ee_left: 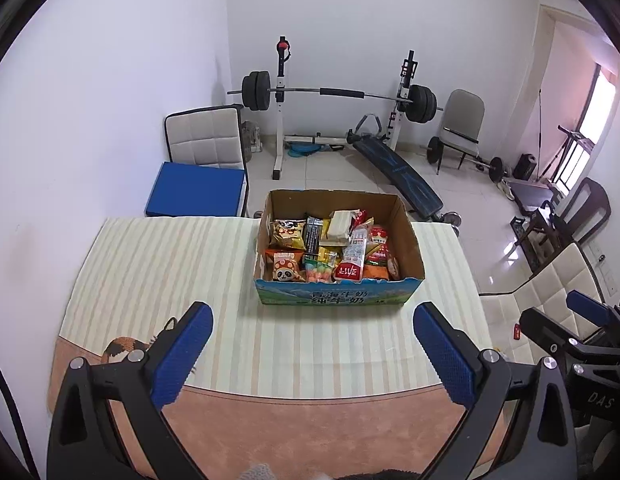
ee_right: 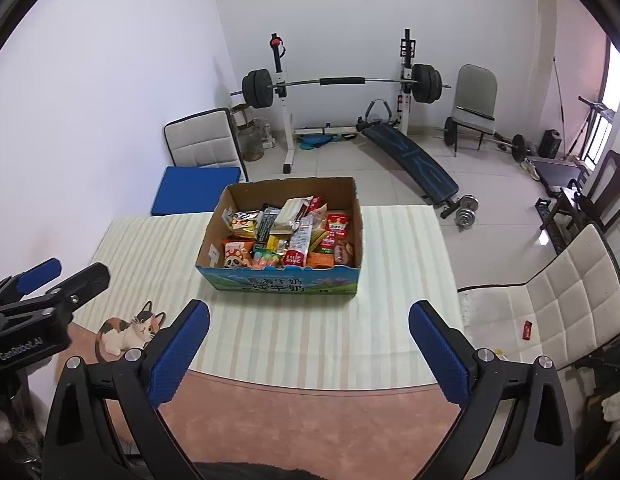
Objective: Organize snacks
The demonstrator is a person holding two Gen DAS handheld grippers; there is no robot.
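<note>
On the surface (ee_left: pixel 158 264) our left hand-held gripper (ee_left: pixel 312 354) and right hand-held gripper (ee_right: pixel 310 350) hang wide and empty; reaching carelessly, we could push the box (ee_left: pixel 338 298) off.

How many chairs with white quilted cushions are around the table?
2. One white quilted chair stands at the far left of the table, against the wall; the other sits at the table's right side. Others may be out of view.

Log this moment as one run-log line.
left gripper: open, empty | right gripper: open, empty | cardboard box: on striped table cover, full of snack packs | table: no loose snacks visible
</note>
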